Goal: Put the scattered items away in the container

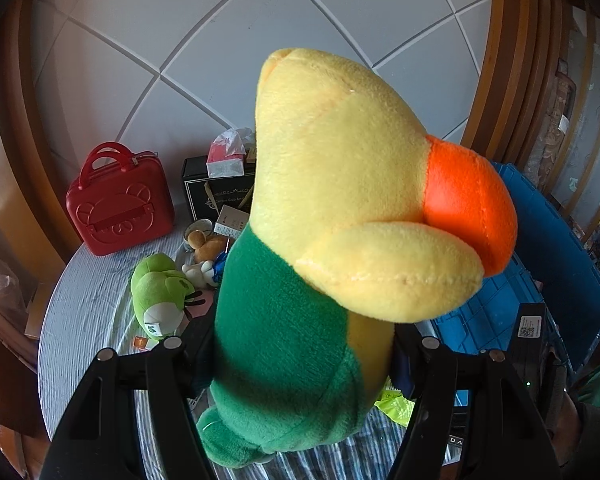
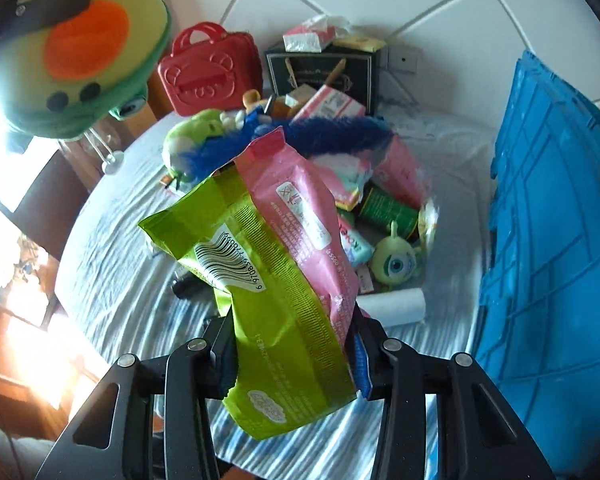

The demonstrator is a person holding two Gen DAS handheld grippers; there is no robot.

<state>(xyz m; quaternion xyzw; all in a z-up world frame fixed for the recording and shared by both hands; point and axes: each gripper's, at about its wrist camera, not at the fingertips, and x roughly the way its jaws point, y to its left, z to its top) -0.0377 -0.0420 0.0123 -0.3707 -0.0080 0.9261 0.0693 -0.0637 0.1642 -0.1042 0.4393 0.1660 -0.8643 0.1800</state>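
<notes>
While both grippers are loaded, the entry stands as follows: left gripper [image 1: 300, 360], jaws closed in on the green lower body of a yellow-and-green plush duck [image 1: 340, 208] with an orange beak, the toy lifted clear of the striped tablecloth [image 1: 84, 312] and filling most of the left wrist view; the same toy shows at upper left of the right wrist view, raised above the table edge. Right gripper [image 2: 292, 344], jaws drawn in on a lime-green snack packet [image 2: 268, 312] with a pink packet [image 2: 300, 216] lying against it, both apparently pinched together and held off the cloth. Container: blue crate [image 2: 548, 216], ribbed plastic, at the right side of the table in both views, its opening not clearly seen from either camera. Items not yet tidied, lying in a heap near mid-table: blue furry toy [image 2: 332, 128], green tin [image 2: 388, 208], one-eyed green plush [image 2: 396, 264], white paper roll [image 2: 396, 304], green frog plush [image 1: 160, 292], small brown bear [image 1: 208, 244]. Red case [image 1: 120, 200] and black box [image 1: 216, 192] stand at the far edge. Step in hand, by judgement: carriage of held items toward the crate. Next move calls for bringing each load over the crate mouth, one arm at a time to avoid crossing, then parting the jaws; the soft duck may cling, and the two packets may fall separately
</notes>
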